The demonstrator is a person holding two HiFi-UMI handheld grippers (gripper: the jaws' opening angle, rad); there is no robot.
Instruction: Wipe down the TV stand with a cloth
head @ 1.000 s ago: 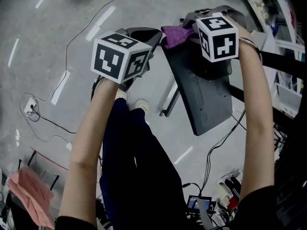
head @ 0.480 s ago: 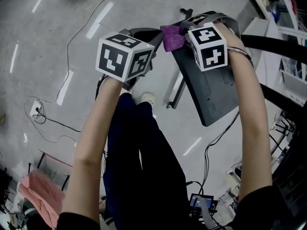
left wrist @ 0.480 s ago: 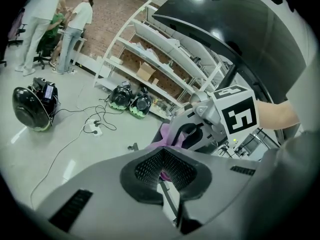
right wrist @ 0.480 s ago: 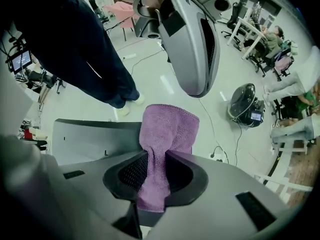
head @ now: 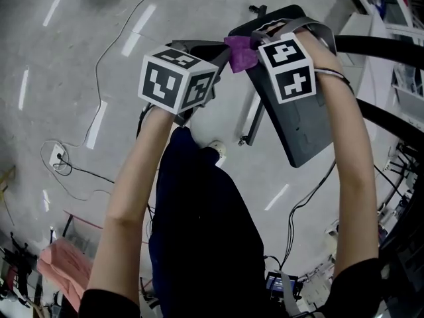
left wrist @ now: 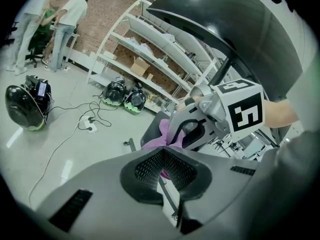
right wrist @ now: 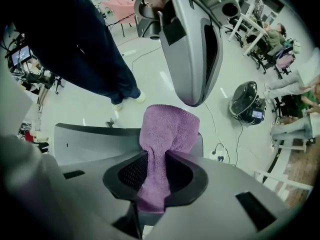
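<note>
Two tools meet over the far end of the TV stand (head: 301, 121), a dark flat plate lying on the grey floor (head: 66, 78). The right tool (head: 255, 44) is clamped on a purple cloth (head: 240, 52). In the right gripper view the cloth (right wrist: 167, 129) runs up between the two pads and fans out past their tips, in front of the stand's grey face (right wrist: 87, 141). Whether the cloth touches the stand cannot be told.

The left tool (head: 211, 50) hangs just left of the stand's far corner, its tips close beside the cloth. In the left gripper view its pads (left wrist: 147, 169) are pressed together with nothing between them. Beyond them the bunched cloth (left wrist: 161, 134) and the right tool (left wrist: 200, 129) show.

Left of the stand stand the person's legs in dark trousers (head: 199, 204), with a pale shoe (head: 216, 150) just beside the stand's left edge. A thin cable (head: 99, 58) trails over the floor well to the stand's left.
</note>
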